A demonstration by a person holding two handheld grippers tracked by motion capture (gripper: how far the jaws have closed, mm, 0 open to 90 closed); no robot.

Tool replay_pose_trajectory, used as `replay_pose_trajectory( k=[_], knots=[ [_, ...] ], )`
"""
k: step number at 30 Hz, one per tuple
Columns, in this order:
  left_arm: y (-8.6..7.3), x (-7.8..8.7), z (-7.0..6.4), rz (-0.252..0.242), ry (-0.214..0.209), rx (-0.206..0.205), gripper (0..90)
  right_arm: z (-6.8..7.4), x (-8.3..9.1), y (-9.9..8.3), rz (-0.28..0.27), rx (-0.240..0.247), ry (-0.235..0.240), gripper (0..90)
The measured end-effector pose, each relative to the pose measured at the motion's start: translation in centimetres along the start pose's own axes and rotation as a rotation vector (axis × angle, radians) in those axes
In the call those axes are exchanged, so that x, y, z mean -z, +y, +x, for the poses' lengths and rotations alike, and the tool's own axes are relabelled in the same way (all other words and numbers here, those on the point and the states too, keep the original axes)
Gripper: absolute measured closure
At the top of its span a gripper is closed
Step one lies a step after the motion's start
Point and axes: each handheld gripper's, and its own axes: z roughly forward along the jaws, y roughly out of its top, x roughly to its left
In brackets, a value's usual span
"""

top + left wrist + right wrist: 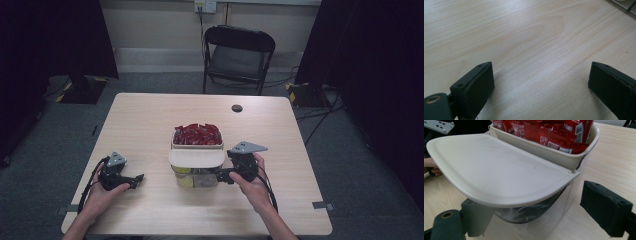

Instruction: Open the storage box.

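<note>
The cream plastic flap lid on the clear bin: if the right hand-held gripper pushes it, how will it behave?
The cream plastic flap lid looks rigid and smooth, so jaws may slip on it. It seems hinged at the tray of red sachets, so it would probably swing rather than lift off. The clear bin looks light and may slide on the table.

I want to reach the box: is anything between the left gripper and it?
No, just bare table between the left gripper and the box, as the high view shows. The left gripper view shows wood ahead too.

Light wood table [150, 120] w/ cream-lidded clear container [196, 167] at centre, small dark disc [237, 108] nr far edge.
</note>
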Motion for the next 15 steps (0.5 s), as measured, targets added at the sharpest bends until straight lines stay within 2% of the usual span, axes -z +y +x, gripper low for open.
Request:
replay_pose_trajectory(
  k=[10, 15],
  knots=[
    [0.00, 0.00, 0.01, 0.000, 0.000, -0.001, 6.1, -0.15, 0.02, 0.66, -0.006, 0.003, 0.001, 13.9],
    [0.00, 0.00, 0.00, 0.000, 0.000, 0.001, 6.1, -0.37, -0.22, 0.90, -0.009, 0.009, -0.017, 14.0]
  ],
)
